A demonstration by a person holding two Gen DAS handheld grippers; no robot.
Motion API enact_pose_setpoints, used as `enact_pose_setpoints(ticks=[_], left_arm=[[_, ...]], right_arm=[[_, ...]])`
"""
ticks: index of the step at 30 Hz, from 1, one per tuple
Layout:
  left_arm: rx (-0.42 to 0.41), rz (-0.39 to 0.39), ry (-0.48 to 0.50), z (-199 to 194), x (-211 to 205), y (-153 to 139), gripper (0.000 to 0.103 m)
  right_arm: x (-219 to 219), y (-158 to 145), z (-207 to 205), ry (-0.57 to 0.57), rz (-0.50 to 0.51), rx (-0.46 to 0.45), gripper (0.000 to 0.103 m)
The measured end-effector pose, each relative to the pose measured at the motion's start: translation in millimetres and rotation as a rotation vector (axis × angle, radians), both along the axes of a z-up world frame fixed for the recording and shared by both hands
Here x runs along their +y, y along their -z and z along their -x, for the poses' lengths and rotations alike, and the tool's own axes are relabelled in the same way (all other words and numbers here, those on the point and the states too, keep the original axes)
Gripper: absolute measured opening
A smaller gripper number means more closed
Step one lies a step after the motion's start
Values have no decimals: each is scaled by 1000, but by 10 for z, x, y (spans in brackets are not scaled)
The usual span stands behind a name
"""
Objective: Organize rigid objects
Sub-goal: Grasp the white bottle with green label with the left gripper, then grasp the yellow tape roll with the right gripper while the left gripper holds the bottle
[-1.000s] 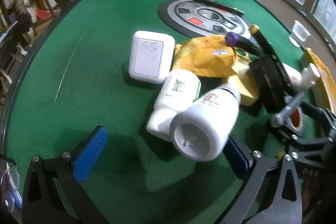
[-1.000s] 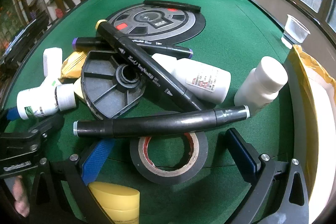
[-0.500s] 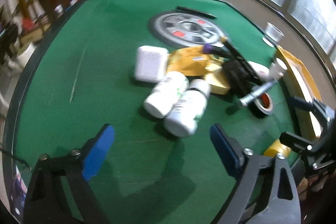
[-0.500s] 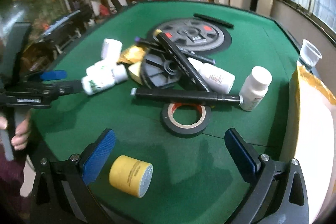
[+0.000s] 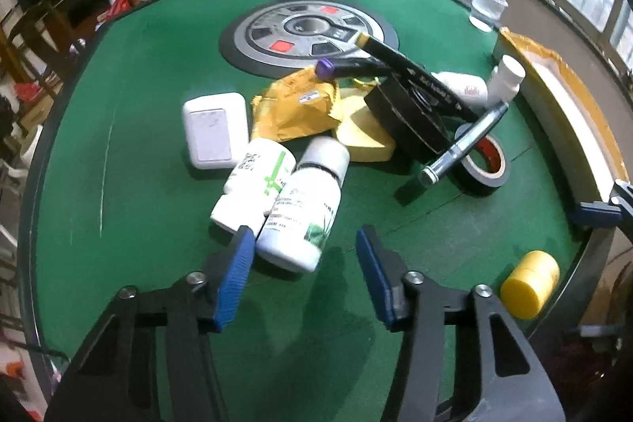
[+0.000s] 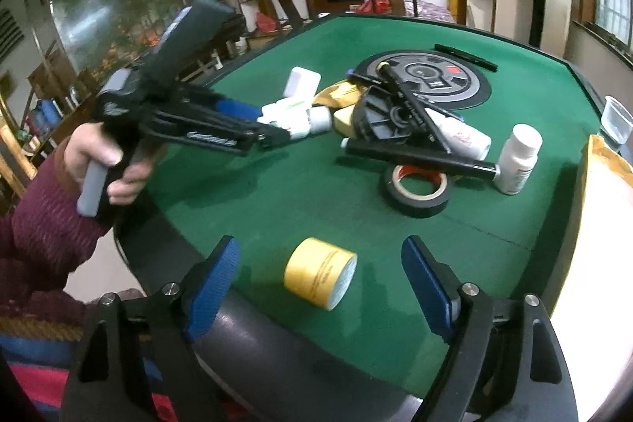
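Observation:
Two white bottles lie side by side on the green table: one with a green leaf label and one with a green cross label. My left gripper is open, its blue pads just short of the leaf bottle's base, touching nothing. It also shows in the right wrist view near the bottles. My right gripper is open and empty at the table's near edge, with a yellow tape roll lying between its fingers' line. A pile of markers, a black disc and black tape lies behind.
A white case, a yellow packet and a yellow block sit by the bottles. A round grey panel is set in the table. A white bottle stands upright. A plastic cup and a cardboard box are at the right.
My left gripper let the leaf bottle go onto the table, pulled back, then came close again with narrower jaws. My right gripper withdrew from the pile to the table's near edge.

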State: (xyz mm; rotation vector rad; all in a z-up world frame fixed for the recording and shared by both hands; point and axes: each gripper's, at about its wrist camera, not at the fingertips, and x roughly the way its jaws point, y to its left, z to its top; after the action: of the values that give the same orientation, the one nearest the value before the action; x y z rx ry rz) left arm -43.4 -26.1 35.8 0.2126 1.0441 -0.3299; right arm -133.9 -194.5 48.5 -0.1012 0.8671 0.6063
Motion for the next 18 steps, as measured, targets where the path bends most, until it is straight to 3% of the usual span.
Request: enact_pose_setpoints(ticks=[4, 10, 15, 18], left_arm=[[35, -46, 4, -149, -54, 117, 43], [51, -25, -17, -315, -84, 170, 43], [18, -8, -75, -267, -98, 174, 41], [7, -22, -60, -124, -121, 158, 37]], right_arm=[[-26, 64, 3, 2, -17, 21, 80], [-69, 104, 28, -8, -12, 36, 76], [-6, 171, 4, -14, 14, 70, 74], [0, 180, -31, 11, 17, 86, 74]])
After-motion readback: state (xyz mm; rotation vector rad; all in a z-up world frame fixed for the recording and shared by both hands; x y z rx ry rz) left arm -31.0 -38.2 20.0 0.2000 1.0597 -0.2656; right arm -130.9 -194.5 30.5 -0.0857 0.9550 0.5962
